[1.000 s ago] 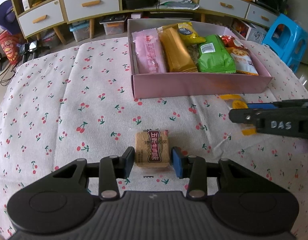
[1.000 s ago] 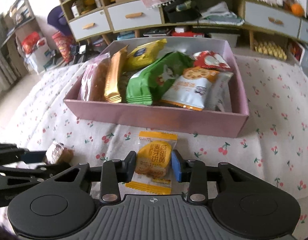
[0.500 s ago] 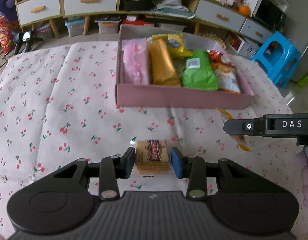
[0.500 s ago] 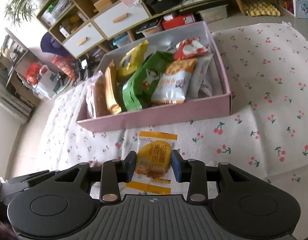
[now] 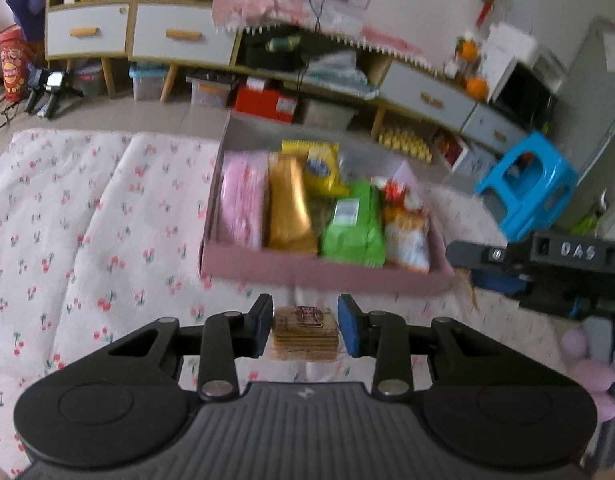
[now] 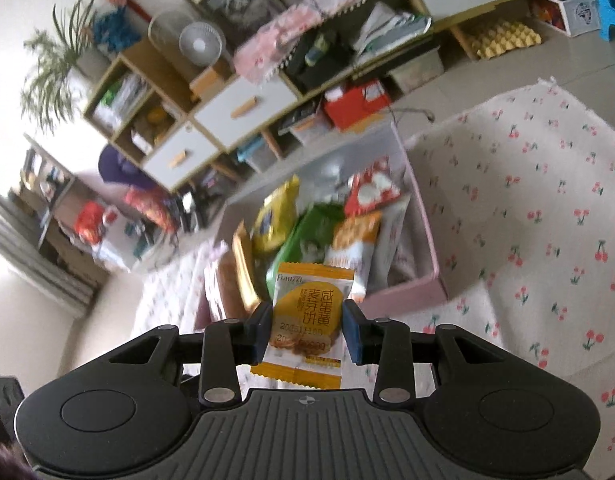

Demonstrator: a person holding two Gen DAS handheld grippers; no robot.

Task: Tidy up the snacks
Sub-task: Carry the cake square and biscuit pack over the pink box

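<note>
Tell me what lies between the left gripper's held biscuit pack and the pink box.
In the left wrist view, only bare cherry-print cloth lies between the brown biscuit pack and the pink box.

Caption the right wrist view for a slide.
Right gripper clamps a yellow biscuit packet, raised in front of the pink snack box.

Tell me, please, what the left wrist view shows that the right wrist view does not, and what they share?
Only the left wrist view shows the left gripper shut on the brown biscuit pack, and the blue stool. Only the right wrist view shows the right gripper shut on the yellow biscuit packet, a fan and a plant. Both show the pink box of snacks on the cherry-print cloth.
</note>
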